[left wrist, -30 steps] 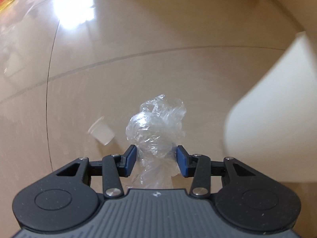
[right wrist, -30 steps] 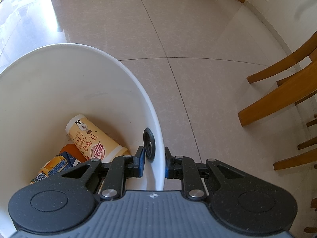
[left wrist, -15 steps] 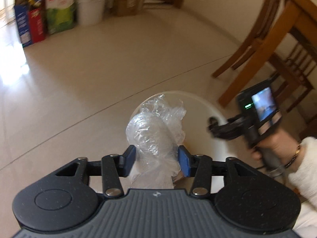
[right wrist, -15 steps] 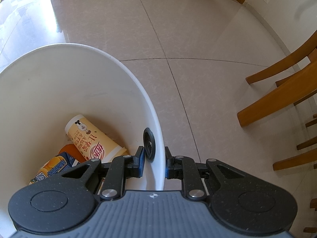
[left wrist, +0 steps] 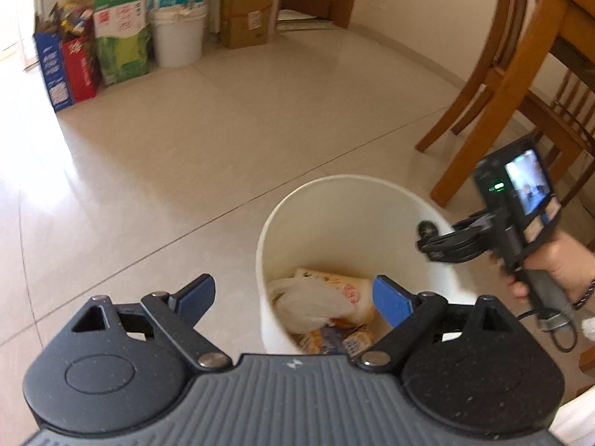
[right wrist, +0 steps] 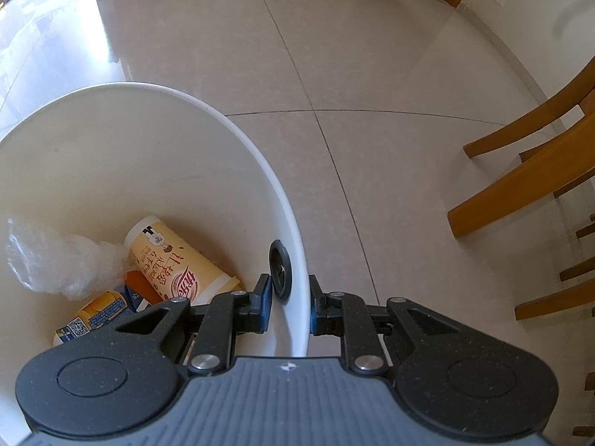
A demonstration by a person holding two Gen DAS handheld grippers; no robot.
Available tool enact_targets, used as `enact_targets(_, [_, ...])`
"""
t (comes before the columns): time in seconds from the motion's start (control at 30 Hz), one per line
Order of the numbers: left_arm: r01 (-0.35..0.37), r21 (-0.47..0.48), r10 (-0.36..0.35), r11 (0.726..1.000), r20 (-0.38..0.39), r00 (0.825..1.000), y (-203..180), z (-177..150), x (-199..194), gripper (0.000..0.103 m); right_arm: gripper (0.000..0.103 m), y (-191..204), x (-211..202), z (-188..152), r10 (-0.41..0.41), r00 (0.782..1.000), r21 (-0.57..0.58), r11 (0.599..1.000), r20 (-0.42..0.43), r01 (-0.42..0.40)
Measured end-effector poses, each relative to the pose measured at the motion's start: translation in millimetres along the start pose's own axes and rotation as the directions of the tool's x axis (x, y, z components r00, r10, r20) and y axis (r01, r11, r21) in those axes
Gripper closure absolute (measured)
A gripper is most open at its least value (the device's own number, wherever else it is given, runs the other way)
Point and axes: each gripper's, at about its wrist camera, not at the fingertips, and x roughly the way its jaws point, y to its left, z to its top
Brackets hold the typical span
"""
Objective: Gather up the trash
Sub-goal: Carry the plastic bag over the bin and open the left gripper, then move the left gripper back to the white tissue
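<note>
The left tool (left wrist: 293,297) hangs above the white bucket (left wrist: 372,200) with its blue pads spread wide and nothing between them — released. Below it, the crumpled clear plastic bag (left wrist: 312,304) sits inside the bucket, blurred, over the rest of the trash; the right wrist view shows the same bag (right wrist: 63,264) against the bucket's inner wall, beside a cream-coloured drink cup (right wrist: 178,264) lying on its side and an orange and blue carton (right wrist: 93,316) at the bottom. The right tool (right wrist: 288,308) is clenched on the bucket's rim (right wrist: 297,260), one pad inside the wall and one outside, just below a round black fitting (right wrist: 280,271) set into the wall. From the left wrist view the right tool (left wrist: 431,245) reaches the far side of the rim, gripped by a hand (left wrist: 557,267) with a bracelet at the wrist and a white sleeve, and a small lit screen (left wrist: 528,182) faces back on top of it. The bucket stands on a glossy beige tiled floor (left wrist: 186,156). Wooden chair legs (right wrist: 520,171) stand to the right — near the bucket but apart from it. Along the far wall stand coloured cartons (left wrist: 89,55), a second white bucket (left wrist: 178,37) and a cardboard box (left wrist: 245,15).
</note>
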Motion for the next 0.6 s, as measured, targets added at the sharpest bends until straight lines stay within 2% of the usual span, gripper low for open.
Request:
enact_targets(0.23, [-0.085,-0.045,0.084,0.995,-0.026,0.996,33.1,-37.5,16.6,0.011,0.082,0.7,0.3,0.9,0.0,1.0,-0.001,1.0,-0.003,0.0])
enact_targets(0.43, [-0.108,-0.097,0.101,0.989,-0.073,0.992,61.2,-79.0,37.5,0.011,0.082,0.8,1.3,1.4,0.0,1.0,-0.003,1.0,-0.005,0.0])
enact_targets(0.6, [-0.116,-0.127,0.102,0.985,-0.106,0.989,73.8,-119.5,72.4,0.011,0.081,2.3,1.7,1.4,-0.004,1.0,-0.005,1.0,-0.006,0.004])
